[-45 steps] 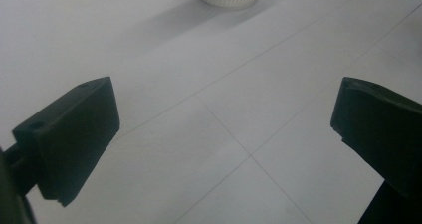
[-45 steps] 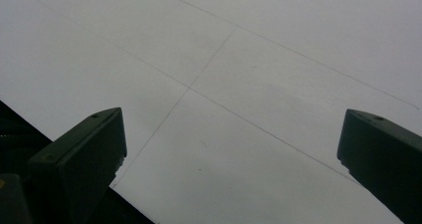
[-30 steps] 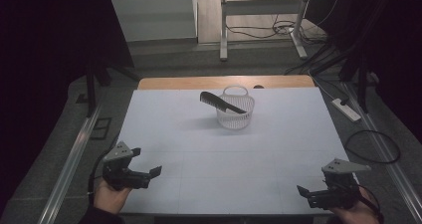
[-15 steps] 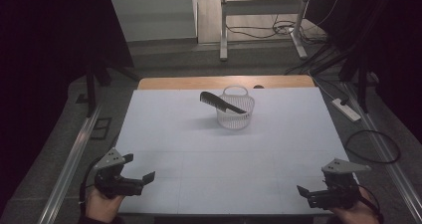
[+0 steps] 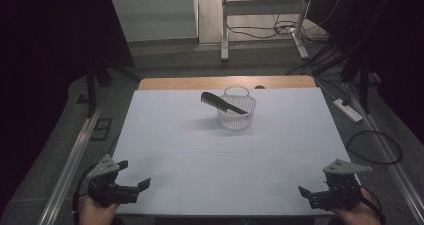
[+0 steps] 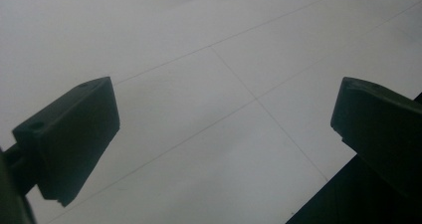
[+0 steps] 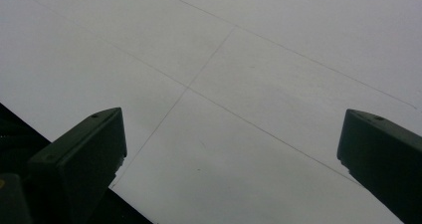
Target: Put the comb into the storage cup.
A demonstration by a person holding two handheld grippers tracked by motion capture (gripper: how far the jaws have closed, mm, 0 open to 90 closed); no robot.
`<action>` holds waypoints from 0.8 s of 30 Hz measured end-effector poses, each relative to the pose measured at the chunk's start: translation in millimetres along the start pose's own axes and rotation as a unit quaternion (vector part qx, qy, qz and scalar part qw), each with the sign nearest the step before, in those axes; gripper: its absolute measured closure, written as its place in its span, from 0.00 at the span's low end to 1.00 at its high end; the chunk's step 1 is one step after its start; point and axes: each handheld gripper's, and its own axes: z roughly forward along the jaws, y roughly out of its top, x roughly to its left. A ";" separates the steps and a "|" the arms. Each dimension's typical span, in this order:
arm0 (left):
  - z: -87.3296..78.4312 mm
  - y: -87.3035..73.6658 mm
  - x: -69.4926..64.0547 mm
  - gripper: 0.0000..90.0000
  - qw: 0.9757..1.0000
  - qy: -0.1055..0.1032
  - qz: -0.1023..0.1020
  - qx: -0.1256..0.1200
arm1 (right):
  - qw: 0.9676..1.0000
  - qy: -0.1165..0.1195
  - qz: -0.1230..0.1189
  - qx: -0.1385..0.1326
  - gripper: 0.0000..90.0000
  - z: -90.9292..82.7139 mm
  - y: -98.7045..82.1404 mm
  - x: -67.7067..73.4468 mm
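Observation:
A small clear plastic basket (image 5: 236, 111) stands toward the far middle of the white table (image 5: 210, 155). A black comb (image 5: 223, 102) lies across its rim, its toothed end sticking out to the left. My left gripper (image 5: 139, 190) rests at the front left corner, open and empty. At the front right corner my right gripper (image 5: 305, 194) is open too. In the left gripper view the jaws of the left gripper (image 6: 224, 134) stand wide over bare white table. The right gripper view shows the right gripper (image 7: 229, 154) the same way.
The table's front edge (image 6: 323, 194) runs just under both grippers. A wooden strip (image 5: 225, 82) borders the far side. Metal rails (image 5: 70, 165) flank the table, and cables and a power strip (image 5: 348, 110) lie on the floor to the right.
My left gripper has drawn back toward the front left corner and lower. The right gripper, basket and comb have stayed put.

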 end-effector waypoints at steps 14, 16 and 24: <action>-9.7 -9.4 -2.3 0.00 1.000 0.020 -0.001 0.005 | 1.000 -0.001 0.001 0.000 0.00 0.2 0.1 0.2; -11.1 -10.3 -2.6 0.00 1.000 0.024 -0.001 0.006 | 1.000 -0.002 0.001 0.000 0.00 0.2 0.1 0.2; -13.9 -12.8 -1.2 0.00 0.999 0.028 -0.010 0.010 | 1.000 -0.003 0.001 0.001 0.00 0.3 0.5 0.6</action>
